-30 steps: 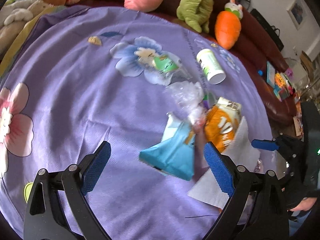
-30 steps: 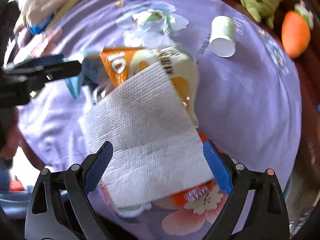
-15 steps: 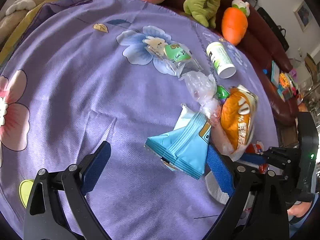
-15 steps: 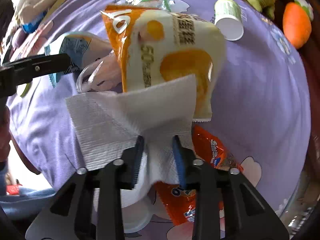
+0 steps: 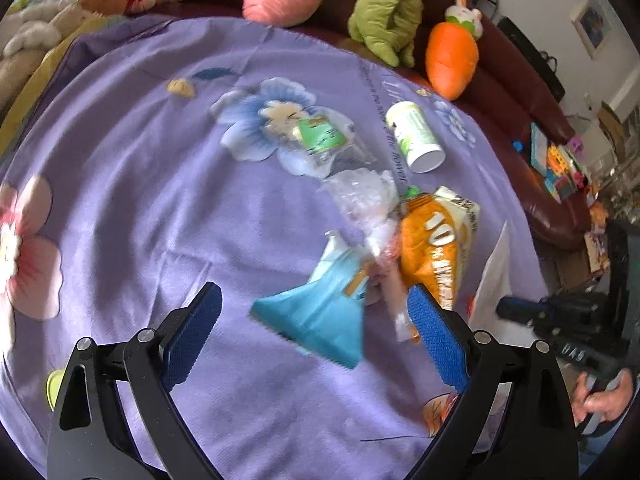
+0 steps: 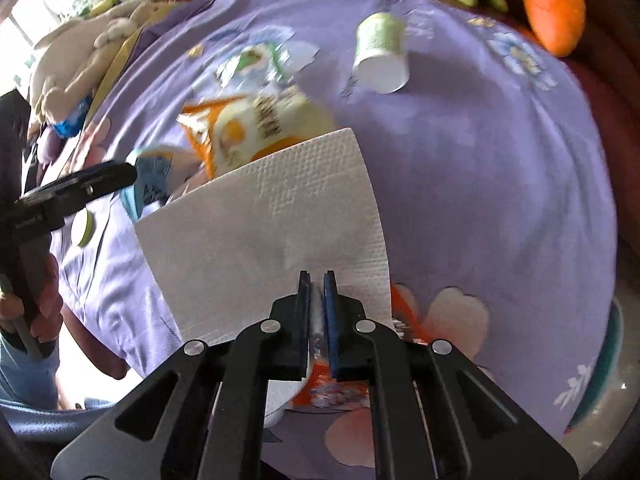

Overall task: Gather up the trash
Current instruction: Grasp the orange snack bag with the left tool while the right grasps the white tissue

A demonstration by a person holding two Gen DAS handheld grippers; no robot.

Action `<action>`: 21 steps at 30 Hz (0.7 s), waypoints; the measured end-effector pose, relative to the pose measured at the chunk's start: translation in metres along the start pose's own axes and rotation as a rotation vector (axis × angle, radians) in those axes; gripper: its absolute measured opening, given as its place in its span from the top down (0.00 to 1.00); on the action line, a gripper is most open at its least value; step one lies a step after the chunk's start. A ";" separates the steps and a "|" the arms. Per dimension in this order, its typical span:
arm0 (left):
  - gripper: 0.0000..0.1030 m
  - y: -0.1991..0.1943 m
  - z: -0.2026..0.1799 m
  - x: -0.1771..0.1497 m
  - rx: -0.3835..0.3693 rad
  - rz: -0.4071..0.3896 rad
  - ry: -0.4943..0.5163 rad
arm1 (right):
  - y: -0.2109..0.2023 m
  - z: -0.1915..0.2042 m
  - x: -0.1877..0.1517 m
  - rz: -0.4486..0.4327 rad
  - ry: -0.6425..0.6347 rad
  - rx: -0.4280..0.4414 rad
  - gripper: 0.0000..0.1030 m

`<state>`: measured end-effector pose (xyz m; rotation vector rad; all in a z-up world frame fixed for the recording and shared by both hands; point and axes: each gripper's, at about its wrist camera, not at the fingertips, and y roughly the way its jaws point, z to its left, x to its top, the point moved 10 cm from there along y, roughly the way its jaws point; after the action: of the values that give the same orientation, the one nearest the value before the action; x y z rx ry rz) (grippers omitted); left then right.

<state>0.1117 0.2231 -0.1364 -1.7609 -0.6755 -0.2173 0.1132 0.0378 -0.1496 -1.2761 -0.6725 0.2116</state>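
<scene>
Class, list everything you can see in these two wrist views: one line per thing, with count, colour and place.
Cloth: one, purple, floral, under all.
Napkin: one, white, in right claw.
Orange bag: one, centre right.
Blue packet: one, before left claw.
Clear wrappers: some, centre.
Cup: one, white-green, on its side.
Plush toys: several, far edge.
Left claw: open.
Right claw: shut on napkin.

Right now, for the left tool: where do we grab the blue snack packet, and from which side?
Pinch the wide flat end of the blue snack packet, coming straight down from above. It lies flat between the open left tool pads, clear of the orange bag.
</scene>
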 end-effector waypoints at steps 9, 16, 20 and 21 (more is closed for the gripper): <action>0.09 0.019 -0.078 0.023 0.012 -0.001 0.299 | -0.034 -0.075 0.010 -0.085 0.163 -0.043 0.93; 0.09 0.067 -0.111 0.025 0.096 0.054 0.499 | -0.040 -0.126 -0.004 -0.095 0.265 -0.063 0.93; 0.40 0.075 -0.111 0.018 0.071 0.072 0.465 | -0.034 -0.141 -0.014 -0.083 0.302 -0.051 0.93; 0.47 0.074 -0.113 0.016 0.065 0.078 0.462 | -0.033 -0.145 -0.016 -0.081 0.306 -0.048 0.93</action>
<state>0.1871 0.1109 -0.1556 -1.5933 -0.2759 -0.5232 0.1759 -0.0973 -0.1439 -1.2902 -0.4669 -0.0669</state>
